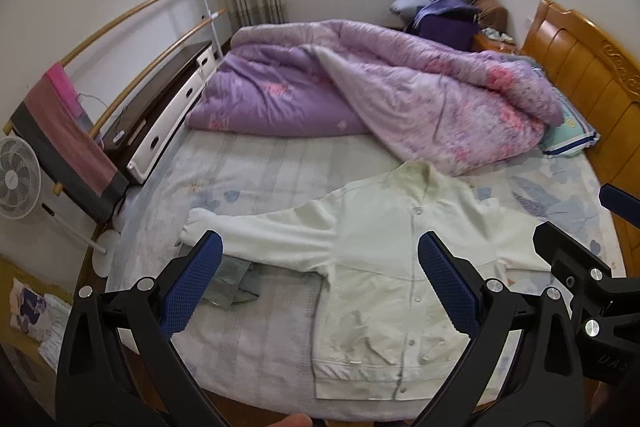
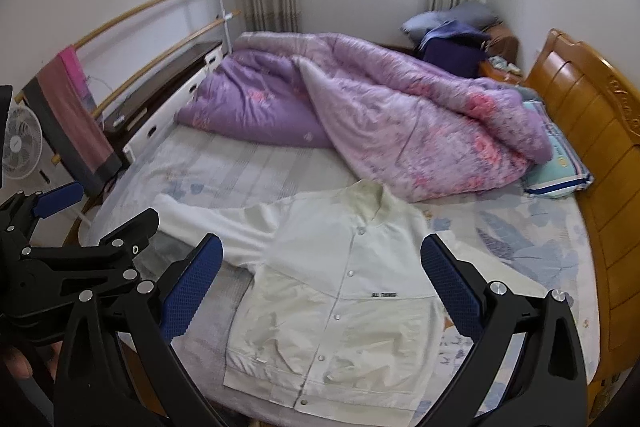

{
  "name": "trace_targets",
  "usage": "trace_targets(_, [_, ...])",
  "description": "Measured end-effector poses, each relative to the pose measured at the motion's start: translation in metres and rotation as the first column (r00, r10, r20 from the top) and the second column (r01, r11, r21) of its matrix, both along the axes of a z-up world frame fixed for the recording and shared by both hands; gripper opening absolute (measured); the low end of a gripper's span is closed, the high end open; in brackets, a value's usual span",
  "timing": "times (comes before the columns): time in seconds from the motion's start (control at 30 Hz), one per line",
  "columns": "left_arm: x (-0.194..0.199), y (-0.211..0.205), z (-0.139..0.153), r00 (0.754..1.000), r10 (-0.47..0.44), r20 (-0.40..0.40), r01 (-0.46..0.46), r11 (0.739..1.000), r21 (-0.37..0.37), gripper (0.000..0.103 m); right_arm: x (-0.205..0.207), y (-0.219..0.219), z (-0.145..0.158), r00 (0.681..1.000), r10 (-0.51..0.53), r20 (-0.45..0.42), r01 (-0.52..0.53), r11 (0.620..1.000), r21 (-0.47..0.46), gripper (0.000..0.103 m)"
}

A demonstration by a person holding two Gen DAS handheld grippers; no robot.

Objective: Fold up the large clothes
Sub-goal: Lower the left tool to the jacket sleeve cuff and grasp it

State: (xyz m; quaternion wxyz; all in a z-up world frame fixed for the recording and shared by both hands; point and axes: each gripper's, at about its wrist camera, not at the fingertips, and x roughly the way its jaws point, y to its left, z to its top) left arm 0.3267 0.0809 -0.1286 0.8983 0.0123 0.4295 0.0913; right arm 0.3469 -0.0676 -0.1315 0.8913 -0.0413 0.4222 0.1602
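Observation:
A pale cream snap-button jacket (image 1: pixel 384 267) lies flat, front up, on the bed near its front edge, with its left sleeve (image 1: pixel 256 231) spread out to the left. It also shows in the right wrist view (image 2: pixel 332 291). My left gripper (image 1: pixel 320 267) is open and empty, held above the jacket's left half. My right gripper (image 2: pixel 322 267) is open and empty above the jacket's middle. The right sleeve is partly hidden behind the fingers (image 2: pixel 452 287).
A rumpled purple quilt (image 1: pixel 380 95) fills the far half of the bed. A wooden headboard (image 1: pixel 592 75) runs along the right. A grey folded cloth (image 1: pixel 232 283) lies under the left sleeve. A fan (image 1: pixel 18 179) and towel rail (image 1: pixel 68 131) stand at left.

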Motion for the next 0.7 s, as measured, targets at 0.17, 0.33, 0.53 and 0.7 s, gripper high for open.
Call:
trace_targets(0.17, [0.027, 0.056, -0.040, 0.998, -0.001, -0.056, -0.002, 0.998, -0.063, 0.098, 0.032, 0.060, -0.037, 0.996, 0.012, -0.093, -0.015, 0.999, -0.034, 0.096])
trace_targets(0.33, [0.054, 0.138, -0.097, 0.990, -0.010, -0.137, -0.018, 0.980, -0.200, 0.098, 0.059, 0.119, -0.085, 0.980, -0.035, -0.194, 0.023, 0.998, -0.065, 0.096])
trace_targets(0.53, [0.079, 0.254, -0.177, 0.963, 0.061, -0.263, -0.149, 0.932, -0.331, 0.098, 0.089, 0.183, -0.161, 0.947, -0.058, -0.315, 0.023, 0.993, -0.113, 0.095])
trace_targets(0.7, [0.081, 0.381, -0.250, 0.890, 0.277, -0.362, -0.419, 0.809, -0.412, 0.098, 0.110, 0.204, -0.209, 0.915, -0.113, -0.386, 0.086, 0.993, -0.087, 0.095])
